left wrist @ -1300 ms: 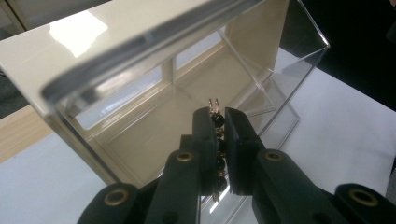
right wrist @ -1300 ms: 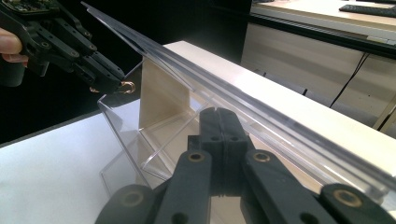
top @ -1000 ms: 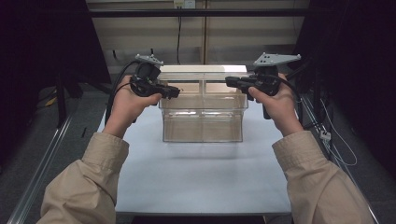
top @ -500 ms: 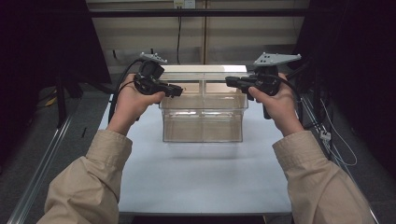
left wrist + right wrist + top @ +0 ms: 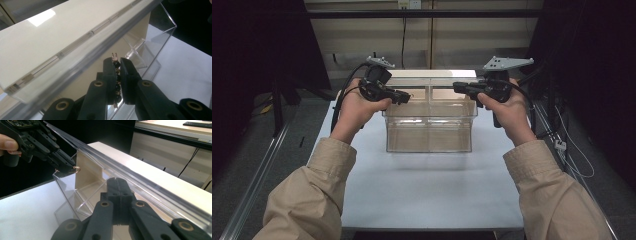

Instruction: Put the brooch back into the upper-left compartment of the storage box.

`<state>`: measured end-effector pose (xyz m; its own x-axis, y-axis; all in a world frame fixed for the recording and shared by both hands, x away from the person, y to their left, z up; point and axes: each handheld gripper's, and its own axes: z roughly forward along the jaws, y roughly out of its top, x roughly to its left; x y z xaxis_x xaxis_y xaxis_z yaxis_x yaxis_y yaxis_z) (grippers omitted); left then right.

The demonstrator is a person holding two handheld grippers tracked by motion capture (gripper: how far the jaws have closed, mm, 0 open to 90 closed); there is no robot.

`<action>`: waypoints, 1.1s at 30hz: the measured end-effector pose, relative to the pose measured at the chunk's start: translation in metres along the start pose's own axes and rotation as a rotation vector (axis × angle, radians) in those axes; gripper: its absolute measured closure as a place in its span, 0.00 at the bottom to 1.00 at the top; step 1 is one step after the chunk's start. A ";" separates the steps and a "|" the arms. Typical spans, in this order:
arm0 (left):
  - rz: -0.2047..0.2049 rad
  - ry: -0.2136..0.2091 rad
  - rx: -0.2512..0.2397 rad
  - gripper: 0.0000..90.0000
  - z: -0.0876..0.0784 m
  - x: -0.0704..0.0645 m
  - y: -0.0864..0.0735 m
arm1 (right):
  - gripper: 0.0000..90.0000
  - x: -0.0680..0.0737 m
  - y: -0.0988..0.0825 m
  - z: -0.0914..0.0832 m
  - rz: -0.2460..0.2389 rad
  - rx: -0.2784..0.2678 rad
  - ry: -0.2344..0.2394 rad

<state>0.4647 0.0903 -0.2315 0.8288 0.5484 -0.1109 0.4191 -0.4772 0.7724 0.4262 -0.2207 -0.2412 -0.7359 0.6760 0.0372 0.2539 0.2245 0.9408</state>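
A small gold-wire, dark-beaded piece (image 5: pixel 115 65) is held pinched in the left gripper (image 5: pixel 404 96) above the clear acrylic divided box (image 5: pixel 429 131), right gripper (image 5: pixel 119 185) jaws closed w/ nothing between; it's best lowered slowly, clear of the rim.

Both forearms, in tan sleeves, reach forward from the near edge of the table (image 5: pixel 427 200) and spread apart. The left hand (image 5: pixel 354 107) grips the left gripper (image 5: pixel 404 97) above the table's far left part, its jaws pointing right toward the other hand; they are pinched on a small beaded piece with gold wire ends (image 5: pixel 115 72). The right hand (image 5: pixel 509 107) holds the right gripper (image 5: pixel 457 87) above the table's far right part, jaws pointing left and pressed flat together. Both grippers sit at about the same height, tips well apart.
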 end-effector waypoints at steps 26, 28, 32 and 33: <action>0.022 -0.021 -0.014 0.66 -0.006 -0.011 -0.005 | 1.00 0.002 -0.002 -0.001 -0.002 0.005 0.007; 0.018 -0.037 -0.025 0.63 -0.008 -0.013 -0.007 | 1.00 0.002 -0.003 -0.001 -0.001 0.007 0.010; 0.019 -0.058 -0.028 0.57 -0.012 -0.016 -0.012 | 1.00 0.004 -0.005 0.000 -0.001 0.012 0.013; 0.018 -0.064 -0.026 0.57 -0.012 -0.018 -0.014 | 1.00 0.004 -0.005 0.000 -0.001 0.011 0.015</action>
<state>0.4398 0.0956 -0.2327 0.8588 0.4939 -0.1359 0.3945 -0.4684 0.7906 0.4216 -0.2193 -0.2457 -0.7457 0.6650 0.0414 0.2596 0.2327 0.9373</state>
